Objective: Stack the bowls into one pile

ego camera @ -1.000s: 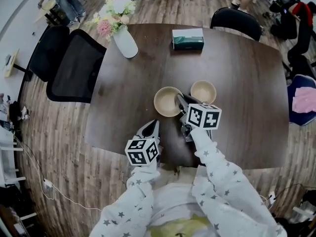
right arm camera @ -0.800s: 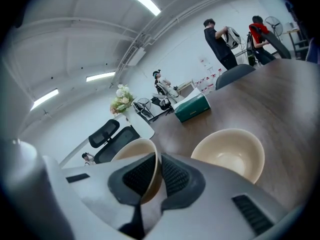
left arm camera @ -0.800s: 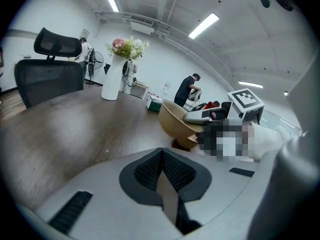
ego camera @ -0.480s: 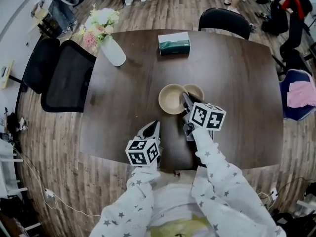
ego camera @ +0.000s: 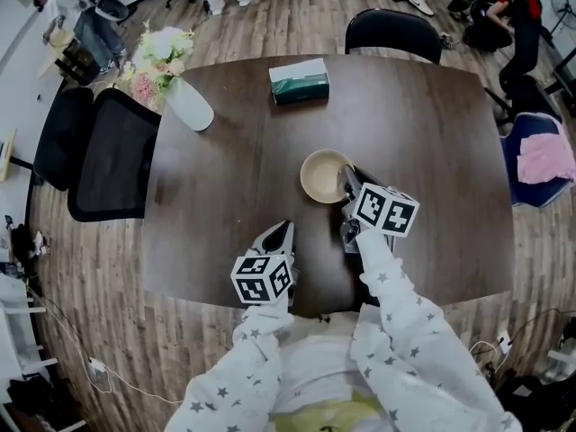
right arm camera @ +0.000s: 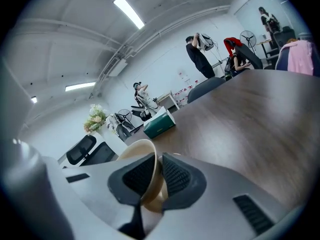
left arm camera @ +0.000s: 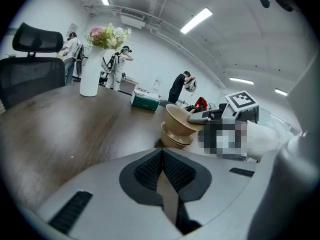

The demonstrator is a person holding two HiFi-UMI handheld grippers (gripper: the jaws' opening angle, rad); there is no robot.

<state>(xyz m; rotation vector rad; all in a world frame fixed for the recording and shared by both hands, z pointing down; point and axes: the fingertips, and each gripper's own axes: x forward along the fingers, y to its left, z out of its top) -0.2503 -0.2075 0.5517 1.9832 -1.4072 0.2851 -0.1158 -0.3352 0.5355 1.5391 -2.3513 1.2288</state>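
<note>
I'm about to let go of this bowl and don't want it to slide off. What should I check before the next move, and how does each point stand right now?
1. Right hand-held gripper clamps the upper bowl by its rim: ok.
2. Upper bowl is above the lower bowl: ok.
3. Upper bowl level: not ok; it tilts in the left gripper view.
4. Upper bowl seated in the lower bowl: cannot tell.
5. Left hand-held gripper shut, empty and apart from the bowls: ok.
</note>
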